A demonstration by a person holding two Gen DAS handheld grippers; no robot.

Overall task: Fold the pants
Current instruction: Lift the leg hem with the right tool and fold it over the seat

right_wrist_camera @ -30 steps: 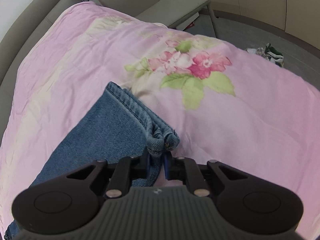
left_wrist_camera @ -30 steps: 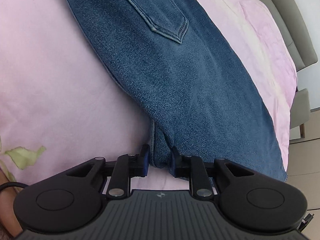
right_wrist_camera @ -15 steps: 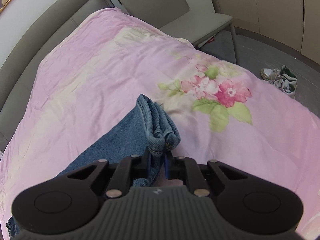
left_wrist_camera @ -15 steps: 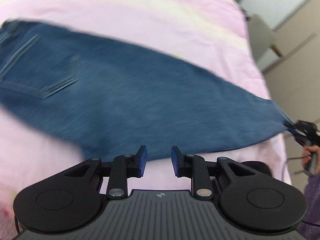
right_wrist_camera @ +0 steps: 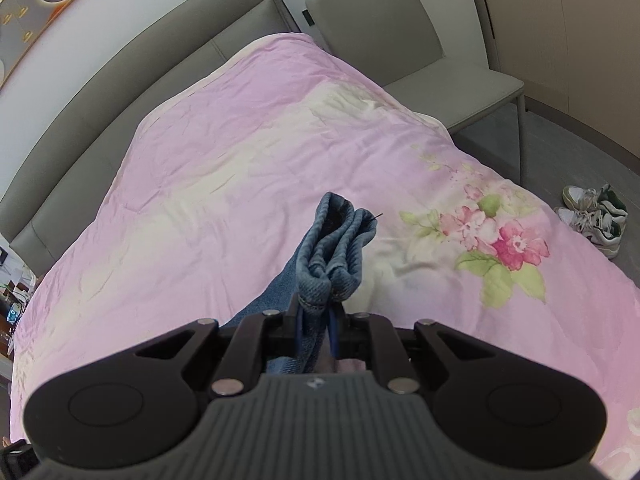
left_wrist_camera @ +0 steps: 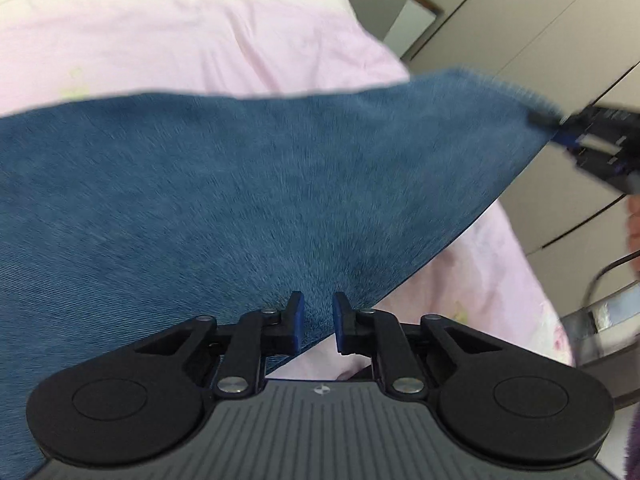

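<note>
Jeans [left_wrist_camera: 240, 208] lengthwise toward right gripper [right_wrist_camera: 316, 316]

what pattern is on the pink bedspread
Pink flowers with green leaves on the bedspread, clearest in the right wrist view.

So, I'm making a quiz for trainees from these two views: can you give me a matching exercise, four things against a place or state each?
Things:
1. right claw
2. left claw
3. sneakers
4. chair

Place or state:
A. on the floor beside the bed
B. at the bed's far corner
C. shut on the jeans hems
D. open, at the lower edge of the lifted jeans

Pairs: 1-C, 2-D, 3-A, 4-B
</note>
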